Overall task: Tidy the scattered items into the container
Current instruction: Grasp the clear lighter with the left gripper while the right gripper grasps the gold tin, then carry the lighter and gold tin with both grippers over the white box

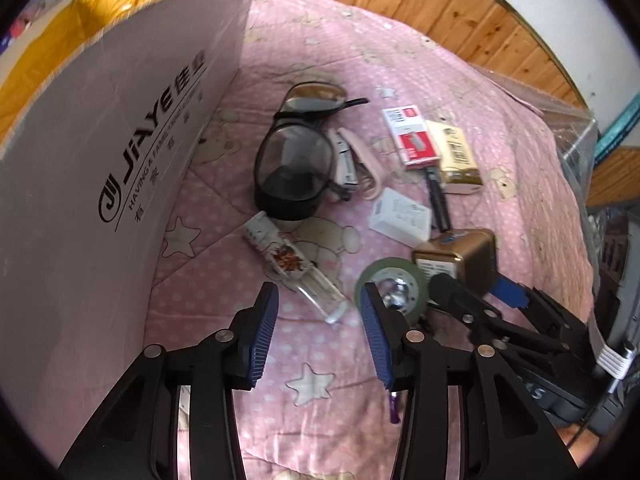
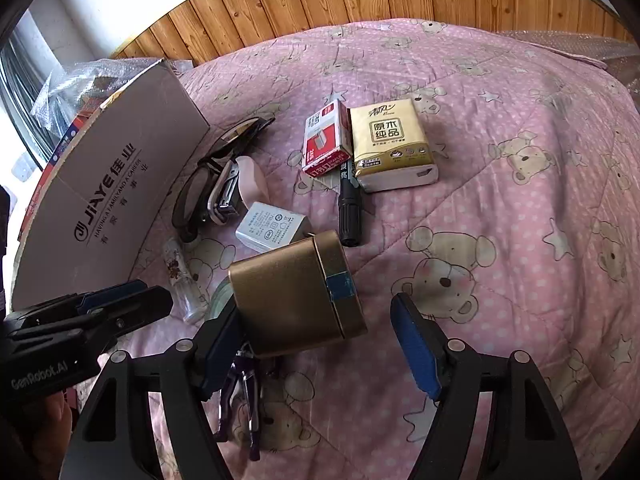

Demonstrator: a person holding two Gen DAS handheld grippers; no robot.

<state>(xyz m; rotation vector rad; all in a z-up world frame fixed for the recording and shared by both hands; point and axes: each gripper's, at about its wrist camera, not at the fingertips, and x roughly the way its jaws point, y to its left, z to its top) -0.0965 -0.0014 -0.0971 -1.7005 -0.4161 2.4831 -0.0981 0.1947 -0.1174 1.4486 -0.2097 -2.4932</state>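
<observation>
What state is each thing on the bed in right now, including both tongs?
Left tongs: open, empty.
Right tongs: open around gold tin, not gripping.
Cardboard box: open-topped, upright.
Glasses: folded.
Marker: capped.
Tape roll: lying flat.

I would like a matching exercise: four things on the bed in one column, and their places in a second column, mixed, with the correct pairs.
Things:
1. gold tin
2. tissue pack
3. black marker
4. glasses

Places:
A. its tip lies under the red staple box
B. nearest the cardboard box
C. between the right gripper jaws
D. right of the red staple box, touching it

Pairs: 1-C, 2-D, 3-A, 4-B
</observation>
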